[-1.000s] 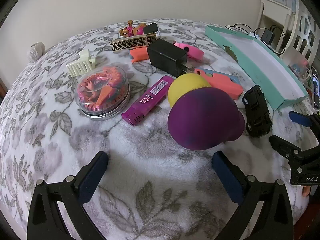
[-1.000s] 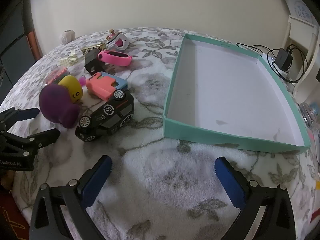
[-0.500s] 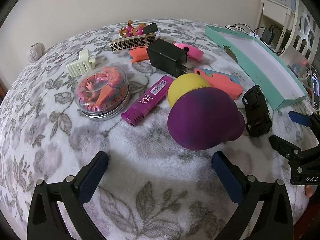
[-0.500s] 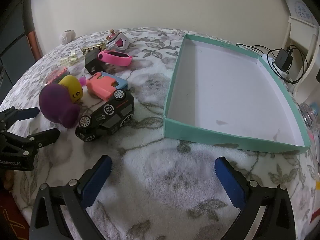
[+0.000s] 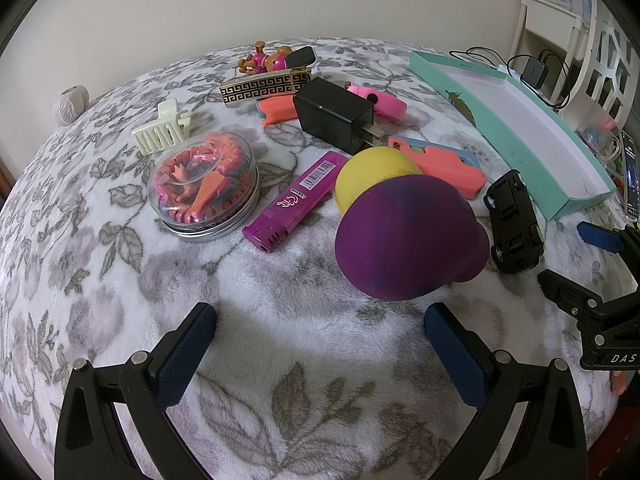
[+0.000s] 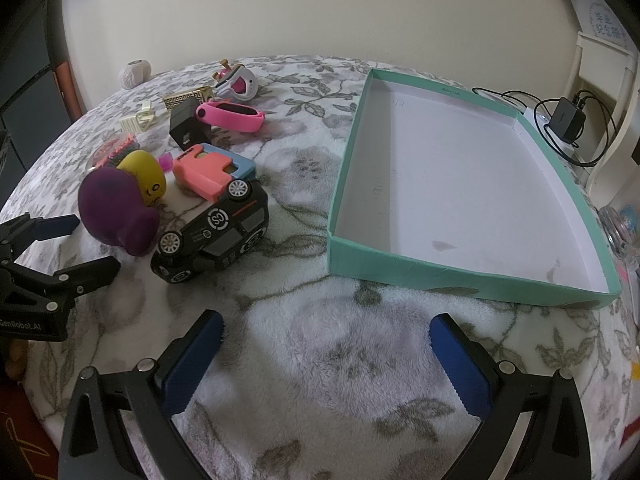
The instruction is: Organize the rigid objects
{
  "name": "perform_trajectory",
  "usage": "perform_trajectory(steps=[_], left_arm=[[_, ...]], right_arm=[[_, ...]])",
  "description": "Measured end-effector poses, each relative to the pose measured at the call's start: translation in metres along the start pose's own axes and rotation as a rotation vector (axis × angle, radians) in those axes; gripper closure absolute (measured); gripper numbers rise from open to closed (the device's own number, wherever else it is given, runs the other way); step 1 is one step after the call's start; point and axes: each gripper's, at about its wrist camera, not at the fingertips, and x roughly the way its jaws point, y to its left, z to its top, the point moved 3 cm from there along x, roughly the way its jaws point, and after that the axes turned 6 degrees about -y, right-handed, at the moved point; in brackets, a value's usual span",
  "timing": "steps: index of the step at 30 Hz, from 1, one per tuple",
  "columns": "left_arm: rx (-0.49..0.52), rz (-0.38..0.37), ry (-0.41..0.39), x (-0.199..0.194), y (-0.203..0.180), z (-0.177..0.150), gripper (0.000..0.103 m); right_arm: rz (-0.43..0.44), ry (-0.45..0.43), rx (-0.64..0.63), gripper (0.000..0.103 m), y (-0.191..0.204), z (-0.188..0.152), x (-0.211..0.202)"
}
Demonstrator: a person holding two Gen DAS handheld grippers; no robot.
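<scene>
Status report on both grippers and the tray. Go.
Left hand-held gripper open, empty. Right hand-held gripper open, empty. Tray holds nothing; toys all on blanket. Path unobstructed.

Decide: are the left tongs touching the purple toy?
Apart. In the left wrist view, blanket shows between the open left tongs and the purple toy.

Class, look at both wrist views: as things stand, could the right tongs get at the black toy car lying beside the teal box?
Probably yes. The right tongs are open and empty, and the black toy car lies ahead to their left with bare blanket between. The purple toy and coral case touch only its far side.
</scene>
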Motion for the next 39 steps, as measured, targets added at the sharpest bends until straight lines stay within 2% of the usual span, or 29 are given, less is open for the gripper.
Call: perform_trajectory(steps=[22, 27, 34, 39], left_arm=[[0.005, -0.007, 0.003, 0.002, 0.002, 0.002, 0.0], [0.042, -0.019, 0.002, -0.005, -0.001, 0.003, 0.0], [0.102, -0.053, -0.067, -0.026, -0.004, 0.019, 0.0], [0.103, -0.07, -0.099, -0.05, -0.002, 0.049, 0.0]], right_arm=[[0.004, -0.001, 0.001, 0.0, 0.001, 0.0, 0.001], [0.032, -0.002, -0.002, 0.0, -0.003, 0.0, -0.004], [0.029, -0.067, -0.048, 0.0, 0.002, 0.012, -0.022], [0.046, -0.1, -0.078, 0.0, 0.005, 0.036, -0.044]])
